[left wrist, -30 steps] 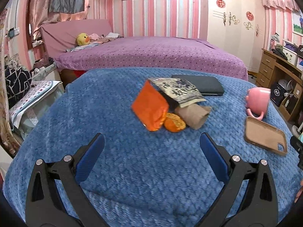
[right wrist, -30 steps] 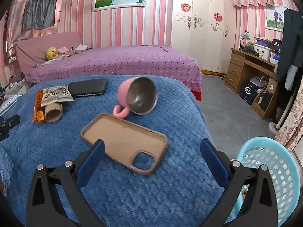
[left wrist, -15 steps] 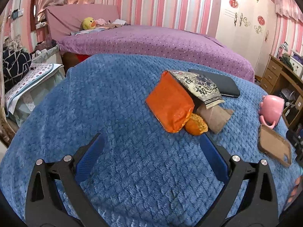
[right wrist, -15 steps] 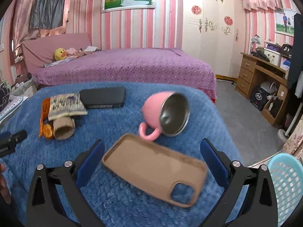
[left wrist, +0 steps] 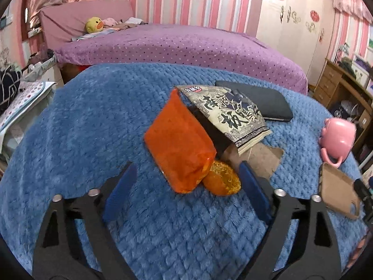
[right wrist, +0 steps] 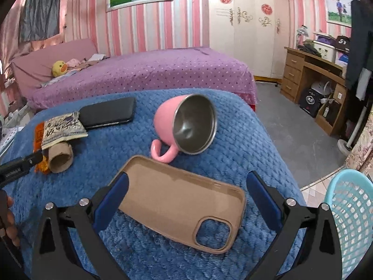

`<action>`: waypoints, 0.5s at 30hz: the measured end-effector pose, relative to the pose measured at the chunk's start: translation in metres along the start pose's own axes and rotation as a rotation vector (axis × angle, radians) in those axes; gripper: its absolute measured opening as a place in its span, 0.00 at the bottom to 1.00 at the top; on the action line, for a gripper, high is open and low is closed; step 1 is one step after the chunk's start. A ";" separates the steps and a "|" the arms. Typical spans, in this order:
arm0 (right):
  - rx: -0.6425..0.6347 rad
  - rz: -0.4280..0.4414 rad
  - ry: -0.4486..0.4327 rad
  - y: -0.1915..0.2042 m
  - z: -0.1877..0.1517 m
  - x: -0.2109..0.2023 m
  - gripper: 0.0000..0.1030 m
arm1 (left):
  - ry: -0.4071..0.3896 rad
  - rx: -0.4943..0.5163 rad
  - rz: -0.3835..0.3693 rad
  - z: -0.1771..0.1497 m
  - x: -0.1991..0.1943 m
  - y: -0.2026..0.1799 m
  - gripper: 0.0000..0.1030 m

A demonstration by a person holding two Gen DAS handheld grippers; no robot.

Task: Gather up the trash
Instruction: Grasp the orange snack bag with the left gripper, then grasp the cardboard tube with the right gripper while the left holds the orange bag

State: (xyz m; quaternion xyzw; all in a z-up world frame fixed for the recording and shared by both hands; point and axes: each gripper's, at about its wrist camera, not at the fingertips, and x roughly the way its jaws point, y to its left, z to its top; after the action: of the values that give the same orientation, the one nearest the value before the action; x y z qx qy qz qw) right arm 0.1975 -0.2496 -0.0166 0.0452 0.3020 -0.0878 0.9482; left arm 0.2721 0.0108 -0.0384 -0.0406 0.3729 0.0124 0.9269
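Trash sits in one heap on the blue blanket (left wrist: 93, 116): an orange packet (left wrist: 179, 144), a printed snack bag (left wrist: 230, 114) leaning over it, a small orange wrapper (left wrist: 221, 182) and a cardboard tube (left wrist: 258, 161), all touching.

Change over the last second: left gripper (left wrist: 186, 184) has closed in on the heap. The packet filled far less of the left wrist view a second ago; now its near end lies between the jaws, which stand wide apart and grip nothing. The right-hand jaw is just beside the tube and small wrapper. Judgement: a grab on the orange packet is about to start, nothing collected yet.

Right gripper (right wrist: 186, 198) has also edged forward, jaws spread and empty, hovering over a tan phone case (right wrist: 177, 207). Pink mug (right wrist: 186, 126) lies on its side just beyond it, black phone (right wrist: 107, 114) farther left near the heap. None of these look like trash. Light blue basket (right wrist: 352, 221) stands on the floor at the right, below the blanket's edge; likely the bin.

Surface: plush quilted blanket, soft, so light wrappers may sink or slide when pinched. Whether a worktop or bed lies under it I cannot tell.

Room: pink striped walls, purple bed (right wrist: 144, 74) behind, yellow duck toy (left wrist: 94, 24) at its head, wooden desk (right wrist: 314, 74) at right.
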 end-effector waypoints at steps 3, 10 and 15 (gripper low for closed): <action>-0.013 0.011 -0.003 0.002 0.000 0.000 0.96 | 0.024 -0.009 -0.009 0.002 0.008 0.001 0.56; -0.042 0.067 -0.002 0.007 -0.006 -0.003 0.95 | -0.001 -0.044 -0.041 0.001 0.002 0.015 0.14; -0.114 0.099 0.009 0.028 -0.009 -0.006 0.95 | -0.033 -0.019 -0.013 -0.003 -0.017 0.030 0.06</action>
State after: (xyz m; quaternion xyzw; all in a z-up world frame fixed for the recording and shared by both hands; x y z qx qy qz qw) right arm 0.1929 -0.2203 -0.0189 0.0066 0.3079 -0.0231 0.9511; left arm 0.2561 0.0406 -0.0305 -0.0516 0.3569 0.0105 0.9327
